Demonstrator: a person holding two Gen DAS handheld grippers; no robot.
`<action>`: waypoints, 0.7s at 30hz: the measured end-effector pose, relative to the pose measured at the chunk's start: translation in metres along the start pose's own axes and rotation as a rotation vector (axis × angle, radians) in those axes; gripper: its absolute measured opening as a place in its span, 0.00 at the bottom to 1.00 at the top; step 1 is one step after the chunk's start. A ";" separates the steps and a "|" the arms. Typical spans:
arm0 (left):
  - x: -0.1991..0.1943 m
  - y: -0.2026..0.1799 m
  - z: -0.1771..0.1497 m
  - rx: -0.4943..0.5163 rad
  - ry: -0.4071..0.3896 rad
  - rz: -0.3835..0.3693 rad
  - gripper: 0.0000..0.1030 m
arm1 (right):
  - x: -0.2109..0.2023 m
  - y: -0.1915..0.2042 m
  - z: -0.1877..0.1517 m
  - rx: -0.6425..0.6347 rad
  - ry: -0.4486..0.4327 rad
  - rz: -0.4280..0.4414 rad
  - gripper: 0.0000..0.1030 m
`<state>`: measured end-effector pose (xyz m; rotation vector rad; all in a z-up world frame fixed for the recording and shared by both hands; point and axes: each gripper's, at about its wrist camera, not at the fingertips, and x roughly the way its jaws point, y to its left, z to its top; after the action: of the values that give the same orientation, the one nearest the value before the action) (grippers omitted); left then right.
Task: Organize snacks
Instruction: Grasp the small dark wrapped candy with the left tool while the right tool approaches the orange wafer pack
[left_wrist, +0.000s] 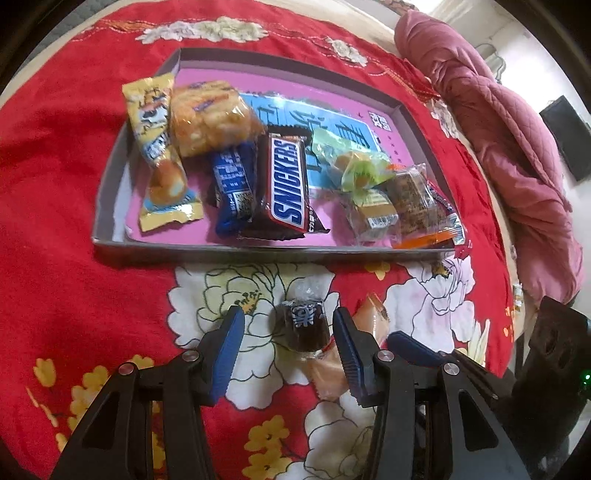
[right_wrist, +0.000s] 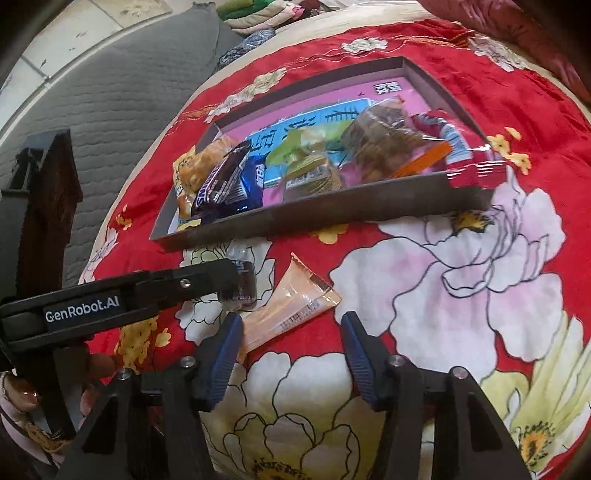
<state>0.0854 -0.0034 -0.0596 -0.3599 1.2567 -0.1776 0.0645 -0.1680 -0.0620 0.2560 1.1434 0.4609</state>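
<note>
A red floral bedspread (left_wrist: 66, 184) covered the bed; a pink quilt (left_wrist: 509, 147) lay bunched nearby, a grey quilted cover (right_wrist: 122, 96) alongside, in daylight.

Peach wrapper (left_wrist: 327, 373) mostly hidden behind left gripper (left_wrist: 289, 345) finger and dark candy (left_wrist: 303, 325); tray (right_wrist: 332, 210) near wall masking lower halves of snacks; red packet (left_wrist: 452, 221) half covered, label unreadable.

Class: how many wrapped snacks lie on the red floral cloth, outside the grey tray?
2. A dark brown clear-wrapped sweet lies between the left gripper's jaws; a pale orange packet lies beside it, before the right gripper. Others may be hidden.
</note>
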 end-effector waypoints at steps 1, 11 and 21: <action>0.001 0.000 0.000 0.000 0.003 -0.004 0.50 | 0.001 0.001 0.001 -0.004 -0.001 0.006 0.52; 0.016 0.002 0.001 -0.024 0.030 -0.057 0.31 | 0.017 0.013 0.006 -0.064 -0.006 0.043 0.35; 0.018 -0.001 0.001 -0.025 0.033 -0.081 0.26 | 0.002 0.008 0.004 -0.094 -0.027 0.021 0.28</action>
<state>0.0921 -0.0100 -0.0752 -0.4310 1.2786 -0.2380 0.0668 -0.1600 -0.0585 0.1926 1.0906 0.5271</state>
